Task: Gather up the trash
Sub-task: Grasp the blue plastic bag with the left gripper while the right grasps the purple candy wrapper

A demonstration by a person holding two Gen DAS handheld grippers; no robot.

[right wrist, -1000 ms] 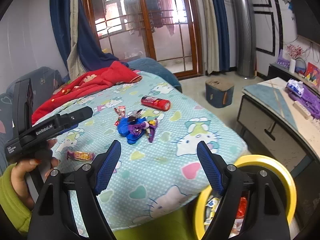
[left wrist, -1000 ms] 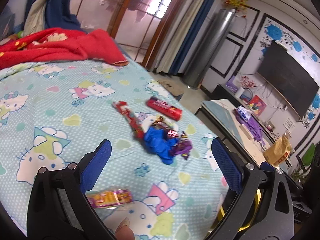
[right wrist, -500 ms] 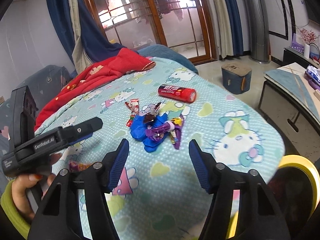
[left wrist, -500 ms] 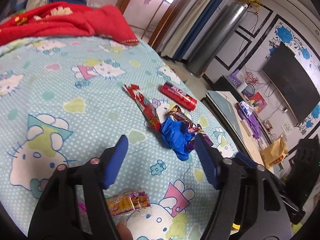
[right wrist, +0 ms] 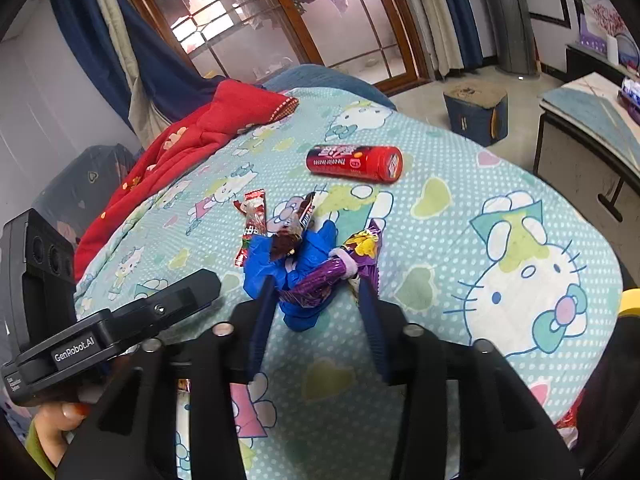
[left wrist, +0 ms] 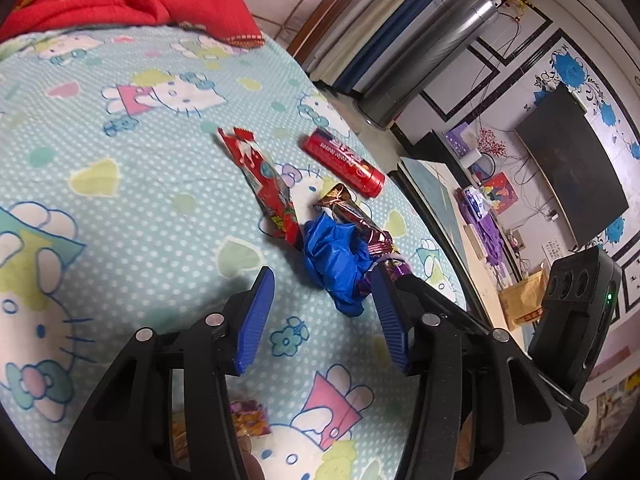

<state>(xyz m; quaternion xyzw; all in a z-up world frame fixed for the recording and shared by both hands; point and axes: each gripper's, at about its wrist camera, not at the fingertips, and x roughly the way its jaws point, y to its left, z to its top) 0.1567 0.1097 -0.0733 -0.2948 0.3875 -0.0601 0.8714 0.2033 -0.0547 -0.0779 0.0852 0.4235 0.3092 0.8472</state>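
Right now your trash pile sits mid-bed, both tongs spread and gripping nothing.

Your crumpled blue wrapper [right wrist: 298, 276] lies on the cartoon-cat sheet [right wrist: 460, 240], touching a purple wrapper [right wrist: 320, 280], a brown one [right wrist: 294, 228] and a red sachet [right wrist: 252, 220]; the red tube [right wrist: 354, 163] rests apart. Your right gripper [right wrist: 316, 296] straddles the blue-and-purple bundle; your left gripper [left wrist: 322, 280] hovers just short of it.

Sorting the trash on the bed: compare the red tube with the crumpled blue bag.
The red tube is a rigid cylinder with printed lettering; the blue bag is soft, crumpled and plain. The tube lies alone on the sheet; the bag sits in a pile, with a brown wrapper and a purple wrapper on it. Both lie ungripped on the bedsheet.
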